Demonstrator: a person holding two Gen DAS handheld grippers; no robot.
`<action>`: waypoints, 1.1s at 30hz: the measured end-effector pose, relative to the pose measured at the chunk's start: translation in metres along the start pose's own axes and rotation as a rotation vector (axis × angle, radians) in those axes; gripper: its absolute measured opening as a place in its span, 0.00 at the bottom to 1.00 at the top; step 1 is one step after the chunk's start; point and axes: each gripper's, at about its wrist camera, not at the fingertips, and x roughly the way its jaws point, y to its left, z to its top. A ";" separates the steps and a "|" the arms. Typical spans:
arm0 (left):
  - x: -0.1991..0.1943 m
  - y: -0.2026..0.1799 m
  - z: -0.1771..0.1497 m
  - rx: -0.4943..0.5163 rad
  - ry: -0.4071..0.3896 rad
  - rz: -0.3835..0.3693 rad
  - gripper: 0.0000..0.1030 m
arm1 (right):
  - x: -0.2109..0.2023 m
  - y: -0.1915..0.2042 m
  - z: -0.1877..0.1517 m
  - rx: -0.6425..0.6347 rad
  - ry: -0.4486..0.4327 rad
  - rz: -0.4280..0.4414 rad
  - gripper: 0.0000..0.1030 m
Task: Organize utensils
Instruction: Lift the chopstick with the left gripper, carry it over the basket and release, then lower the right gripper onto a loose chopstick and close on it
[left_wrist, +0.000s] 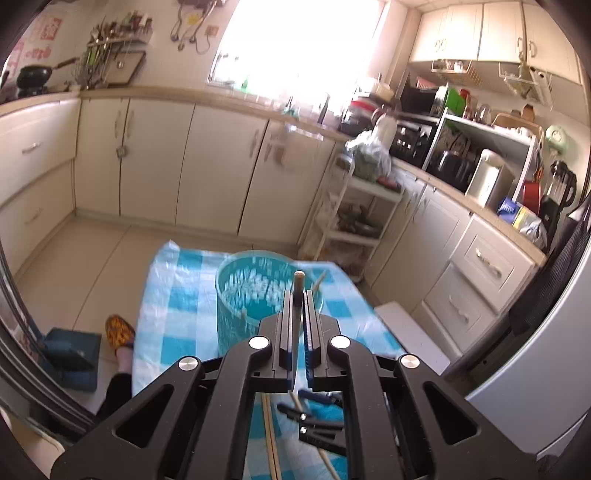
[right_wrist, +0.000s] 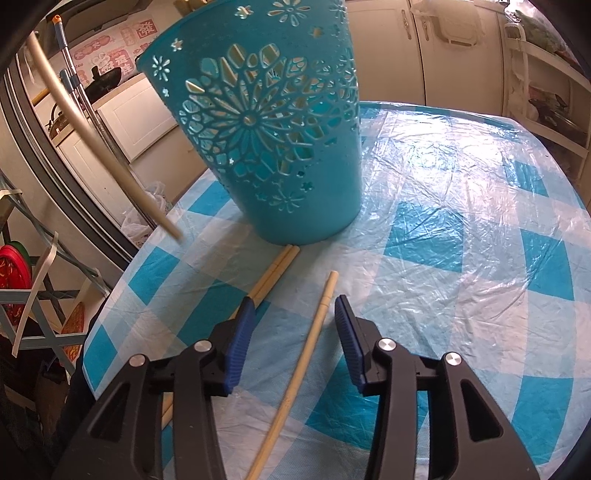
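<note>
My left gripper (left_wrist: 298, 295) is shut on a pale chopstick (left_wrist: 298, 284), held up above the table, just short of the teal cut-out basket (left_wrist: 251, 295). That chopstick also shows in the right wrist view (right_wrist: 92, 133), hanging left of the basket (right_wrist: 266, 140). My right gripper (right_wrist: 295, 306) is open, low over the checked tablecloth (right_wrist: 461, 229), its fingers on either side of a single chopstick (right_wrist: 310, 343) lying on the cloth. A pair of chopsticks (right_wrist: 273, 269) lies beside it, tips touching the basket's base. Chopstick ends (left_wrist: 319, 280) lean inside the basket.
The table (left_wrist: 177, 295) stands in a kitchen with cabinets (left_wrist: 155, 155) beyond and a white shelf cart (left_wrist: 354, 214) to the right. A foot in an orange slipper (left_wrist: 119, 330) is at the table's left. A folding rack (right_wrist: 33, 306) stands left of the table.
</note>
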 end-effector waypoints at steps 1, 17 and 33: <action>-0.006 -0.001 0.009 0.005 -0.023 0.000 0.05 | 0.000 0.001 0.000 -0.001 0.000 0.000 0.44; 0.030 -0.012 0.068 0.127 -0.165 0.124 0.05 | 0.001 0.007 0.000 -0.001 0.000 0.004 0.46; 0.120 0.021 0.005 0.145 0.068 0.223 0.20 | 0.002 0.011 0.000 -0.004 0.000 0.004 0.48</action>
